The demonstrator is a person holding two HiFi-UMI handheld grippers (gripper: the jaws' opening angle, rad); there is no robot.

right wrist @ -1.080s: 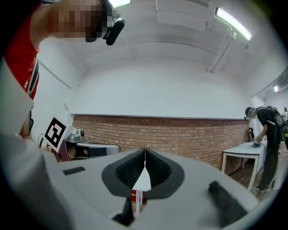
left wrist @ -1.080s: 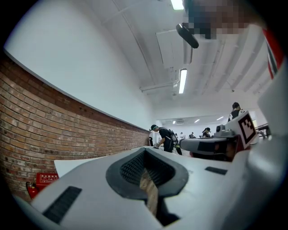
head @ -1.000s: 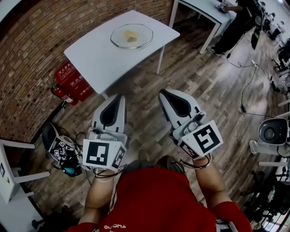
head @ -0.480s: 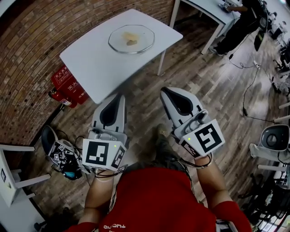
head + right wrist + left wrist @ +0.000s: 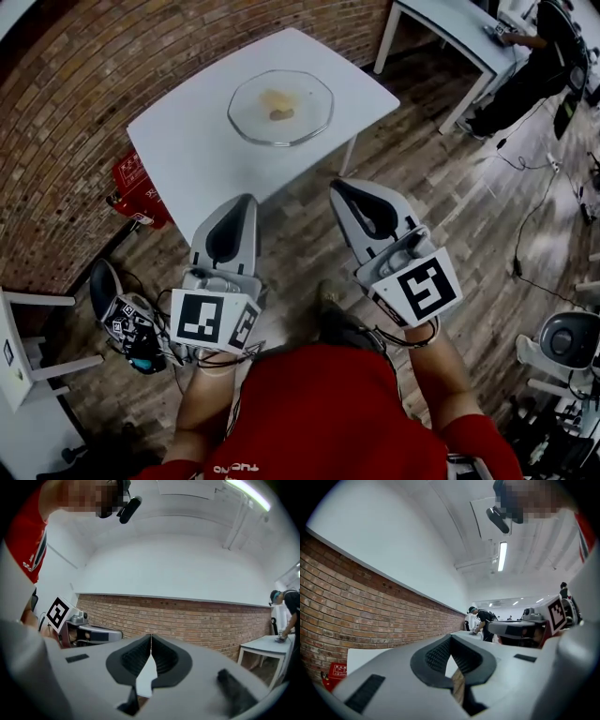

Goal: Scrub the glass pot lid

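The glass pot lid (image 5: 281, 108) lies on a white table (image 5: 197, 131) ahead of me, with a yellowish-brown lump inside it. Both grippers are held level over the wooden floor, short of the table's near edge and well apart from the lid. My left gripper (image 5: 246, 200) is shut with nothing in it; in the left gripper view its jaws (image 5: 451, 637) meet in front of a brick wall. My right gripper (image 5: 337, 187) is also shut and empty, and its closed jaws (image 5: 151, 635) show in the right gripper view.
A red fire-extinguisher box (image 5: 141, 178) stands under the table's left side by the brick wall. Black gear and cables (image 5: 127, 323) lie on the floor at left, beside a white frame (image 5: 28, 309). A person (image 5: 534, 56) works at a second table (image 5: 450, 28) far right.
The table and lid have drawn nearer and shifted right in the head view as I walk toward them. Both grippers stay shut and side by side.
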